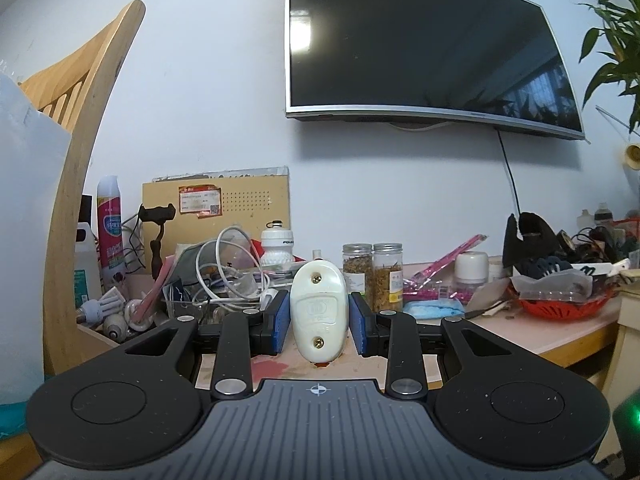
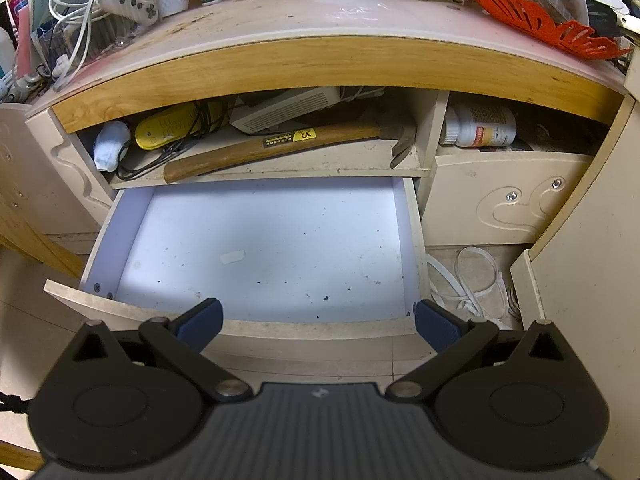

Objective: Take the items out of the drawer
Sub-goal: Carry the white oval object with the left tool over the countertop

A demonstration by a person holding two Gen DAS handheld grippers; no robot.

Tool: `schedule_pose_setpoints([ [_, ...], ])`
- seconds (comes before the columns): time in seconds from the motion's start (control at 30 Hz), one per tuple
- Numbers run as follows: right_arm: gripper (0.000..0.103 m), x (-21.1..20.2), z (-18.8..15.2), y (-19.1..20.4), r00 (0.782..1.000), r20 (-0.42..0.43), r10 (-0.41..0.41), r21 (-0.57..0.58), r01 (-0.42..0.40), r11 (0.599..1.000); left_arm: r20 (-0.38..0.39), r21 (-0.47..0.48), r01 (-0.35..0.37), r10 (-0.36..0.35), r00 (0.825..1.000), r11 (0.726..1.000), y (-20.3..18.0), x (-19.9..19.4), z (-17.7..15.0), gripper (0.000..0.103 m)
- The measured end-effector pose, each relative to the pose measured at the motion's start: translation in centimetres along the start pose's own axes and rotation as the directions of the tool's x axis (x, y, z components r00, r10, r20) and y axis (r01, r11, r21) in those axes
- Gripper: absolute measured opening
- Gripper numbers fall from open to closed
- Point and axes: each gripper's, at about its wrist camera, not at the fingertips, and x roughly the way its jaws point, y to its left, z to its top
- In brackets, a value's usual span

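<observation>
Two spice jars, one hammer, one open drawer.

Home: wall television, cluttered desk

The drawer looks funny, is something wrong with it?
Nothing's broken. The drawer is pulled open and bare inside, just dark specks and a pale sticker-like patch. The white oval thing stands between the left gripper's pads at the desk edge.

cream plug, lavender-white drawer, red basket
</observation>
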Motion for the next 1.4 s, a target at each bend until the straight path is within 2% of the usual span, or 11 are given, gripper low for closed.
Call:
schedule_pose_setpoints([
  [0.33,0.103,0.0,0.0,0.2,1.0,0.0,0.005,0.003,-0.005,1.0,0.001,-0.012,0.007,-0.007,1.0,1.0,0.3,3.2,-0.1,0.03],
  [0.97,0.103,0.2,0.3,0.3,0.999,-0.007,0.044,0.021,-0.044,0.999,0.012,0.002,0.006,-0.006,1.0,1.0,1.0,12.7,-1.4,0.03],
  [1.4,0.103,0.4,0.6,0.9,0.997,-0.016,0.077,0.021,-0.077,0.997,0.0,-0.001,0.011,-0.011,1.0,1.0,0.6,16.8,-2.1,0.03],
])
